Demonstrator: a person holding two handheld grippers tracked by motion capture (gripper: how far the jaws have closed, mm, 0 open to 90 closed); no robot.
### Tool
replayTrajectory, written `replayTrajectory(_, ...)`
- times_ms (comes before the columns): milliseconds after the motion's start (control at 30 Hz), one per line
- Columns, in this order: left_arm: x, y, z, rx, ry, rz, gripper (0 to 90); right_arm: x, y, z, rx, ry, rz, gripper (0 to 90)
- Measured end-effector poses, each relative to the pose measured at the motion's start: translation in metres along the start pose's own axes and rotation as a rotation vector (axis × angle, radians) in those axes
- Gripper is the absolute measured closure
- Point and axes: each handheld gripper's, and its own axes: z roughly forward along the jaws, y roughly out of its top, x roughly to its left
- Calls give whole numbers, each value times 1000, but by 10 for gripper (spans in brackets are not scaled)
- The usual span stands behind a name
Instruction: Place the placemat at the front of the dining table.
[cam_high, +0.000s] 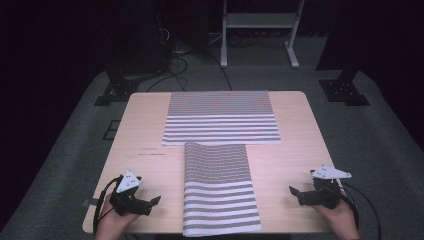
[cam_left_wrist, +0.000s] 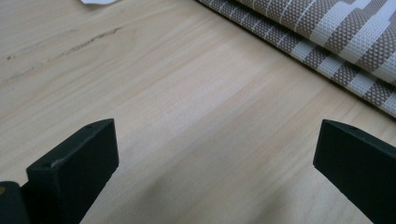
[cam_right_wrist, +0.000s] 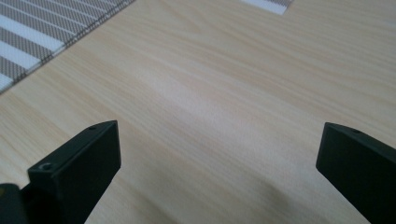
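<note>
Two striped mats lie on the table (cam_high: 140, 125): from the high view the near mat (cam_high: 220, 190) runs lengthwise from the middle of the table down to my edge, and the far mat (cam_high: 221, 117) lies crosswise beyond it, their edges meeting or just overlapping. My left gripper (cam_high: 155, 200) rests low on the wood left of the near mat, my right gripper (cam_high: 294, 190) right of it, both apart from the cloth and pointing inward toward it, with my hands coming in from the bottom edge. In the left gripper view my jaws stand wide apart with bare wood between them, holding nothing; the near mat (cam_left_wrist: 327, 37) crosses the upper right corner, and its edge there looks doubled, so I judge it folded. A small pale corner shows at the top edge. In the right gripper view my jaws are likewise spread and empty over bare wood, with the near mat (cam_right_wrist: 42, 32) at the upper left and a corner of the far mat (cam_right_wrist: 268, 4) at the top. The weave looks coarse and open, so I expect the mat to be light, limp enough to sag, yet grippy rather than slippery. I would pinch it at the long side edges near the corners, sliding one jaw under the fold so both layers come up together.
</note>
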Motion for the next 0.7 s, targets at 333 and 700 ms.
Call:
replayTrajectory(333,-1,-14,5,52,-25,42,0,-6,-11,1,33,2,15,0)
replayTrajectory(700,2,-15,8,63,-46,40,0,-8,-13,7,85,17,24,0)
